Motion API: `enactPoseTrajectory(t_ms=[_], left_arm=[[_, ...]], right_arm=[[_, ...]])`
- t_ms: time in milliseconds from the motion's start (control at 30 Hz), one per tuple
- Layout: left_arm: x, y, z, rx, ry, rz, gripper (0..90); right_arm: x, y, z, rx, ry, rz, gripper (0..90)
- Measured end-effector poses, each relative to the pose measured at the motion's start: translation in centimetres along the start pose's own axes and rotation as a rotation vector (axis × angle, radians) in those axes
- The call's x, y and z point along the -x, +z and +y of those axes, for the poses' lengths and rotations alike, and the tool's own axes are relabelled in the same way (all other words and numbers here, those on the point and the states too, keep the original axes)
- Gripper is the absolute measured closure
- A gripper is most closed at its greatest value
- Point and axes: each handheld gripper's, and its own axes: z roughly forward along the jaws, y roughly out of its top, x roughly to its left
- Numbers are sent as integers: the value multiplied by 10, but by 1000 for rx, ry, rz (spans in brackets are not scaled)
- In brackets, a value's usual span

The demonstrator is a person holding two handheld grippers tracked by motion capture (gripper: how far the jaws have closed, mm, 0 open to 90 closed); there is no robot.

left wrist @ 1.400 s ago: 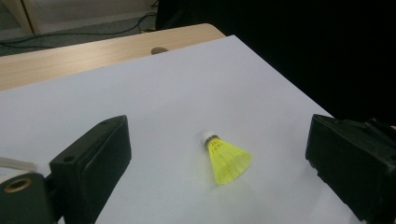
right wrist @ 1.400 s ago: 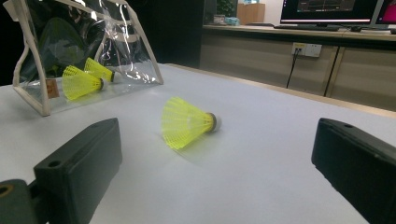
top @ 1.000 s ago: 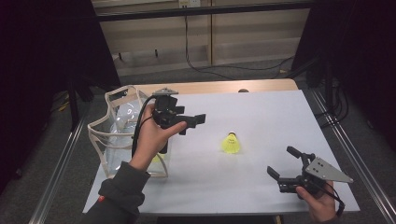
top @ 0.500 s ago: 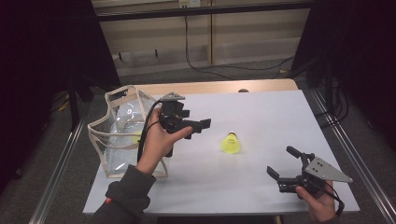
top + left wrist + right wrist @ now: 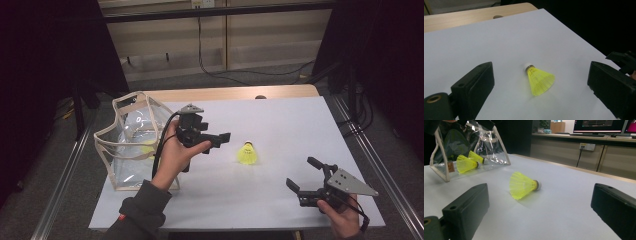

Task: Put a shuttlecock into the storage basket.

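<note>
nearest the person, the right gripper (image 5: pixel 306 176) sits low by the table's (image 5: pixel 280 125) front edge, jaws wide apart and empty. further in, a yellow shuttlecock (image 5: pixel 247 154) lies on its side on the white top, between both grippers — touching neither. the left gripper (image 5: pixel 216 141) hangs above the table beside a clear bag (image 5: pixel 131 142), spread wide, holding nothing. two more shuttlecocks (image 5: pixel 465 163) lie inside the bag.

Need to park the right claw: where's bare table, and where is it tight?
Bare: the table beyond the shuttlecock toward the wooden edge, and the near strip between the clear bag and right claw. Crowded: between the bag, left claw and shuttlecock.
</note>
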Motion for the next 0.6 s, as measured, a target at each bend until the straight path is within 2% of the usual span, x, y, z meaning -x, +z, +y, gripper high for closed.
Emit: enactPoseTrajectory(t_ms=[333,600], left_arm=[[0,12,-13,-15,-5,-3,75],[1,17,-20,-17,9,-1,70]], right_arm=[[0,0,0,-2,0,0,15],[0,0,0,-1,0,1,15]])
